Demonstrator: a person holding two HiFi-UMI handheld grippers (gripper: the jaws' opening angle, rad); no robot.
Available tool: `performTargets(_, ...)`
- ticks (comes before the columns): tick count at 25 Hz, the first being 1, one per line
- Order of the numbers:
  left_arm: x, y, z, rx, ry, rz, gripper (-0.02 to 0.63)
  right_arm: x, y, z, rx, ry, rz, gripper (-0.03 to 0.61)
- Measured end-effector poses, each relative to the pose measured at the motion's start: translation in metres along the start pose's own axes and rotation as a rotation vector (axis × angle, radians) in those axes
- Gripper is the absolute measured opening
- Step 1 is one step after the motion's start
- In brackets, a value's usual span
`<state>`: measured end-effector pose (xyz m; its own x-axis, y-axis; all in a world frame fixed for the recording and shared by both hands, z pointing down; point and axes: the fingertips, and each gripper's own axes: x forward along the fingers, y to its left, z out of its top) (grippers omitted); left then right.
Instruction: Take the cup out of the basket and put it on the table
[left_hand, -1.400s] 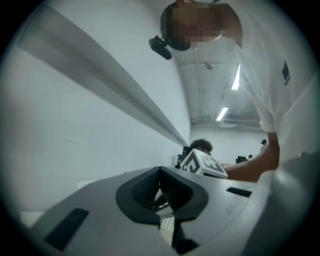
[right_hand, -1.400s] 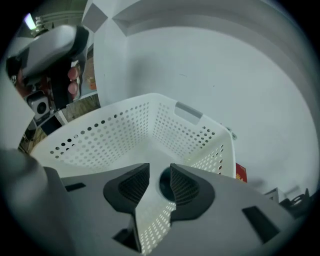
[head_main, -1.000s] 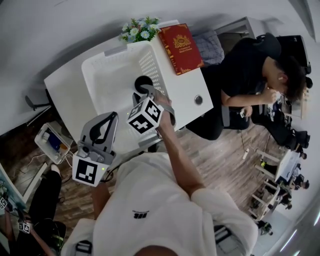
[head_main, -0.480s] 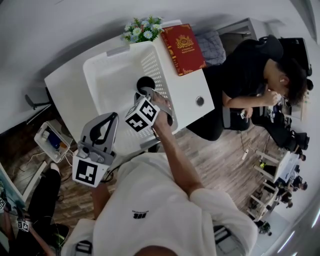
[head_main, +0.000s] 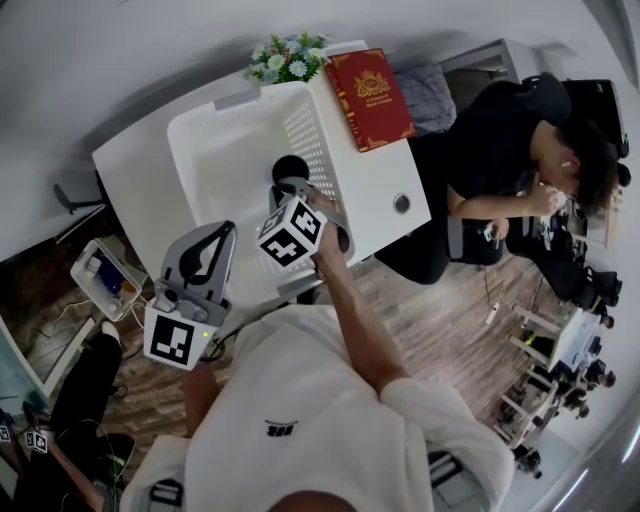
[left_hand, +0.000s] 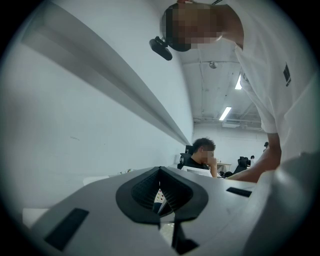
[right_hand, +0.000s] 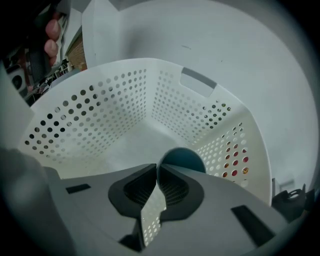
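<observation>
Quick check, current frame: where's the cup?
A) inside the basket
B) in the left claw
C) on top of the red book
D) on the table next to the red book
A: the head view shows the dark cup down inside the white basket, near its perforated right wall, and the right gripper view shows it there just past the right claw.

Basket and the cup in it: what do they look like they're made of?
Basket: most likely moulded plastic, white and matte. Its thin walls are punched with regular rows of round holes and have a handle slot. Cup: dark teal and smooth, with a soft sheen. It could be plastic or glazed ceramic; the look leaves it open.
</observation>
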<state>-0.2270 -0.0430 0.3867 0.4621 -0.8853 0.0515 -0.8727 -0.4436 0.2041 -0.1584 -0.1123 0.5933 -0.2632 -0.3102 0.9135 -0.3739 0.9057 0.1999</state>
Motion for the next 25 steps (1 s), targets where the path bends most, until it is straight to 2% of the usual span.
performTargets(9, 0.003, -0.007, -0.003, 0.008, 0.018, 0.006, 0.011, -0.021, 0.006, 0.009, 0.012, -0.086, 0.051, 0.034)
performTargets(25, 0.002, -0.021, 0.000, 0.038, 0.021, 0.025, 0.011, -0.066, 0.002, 0.015, 0.041, -0.213, 0.079, 0.031)
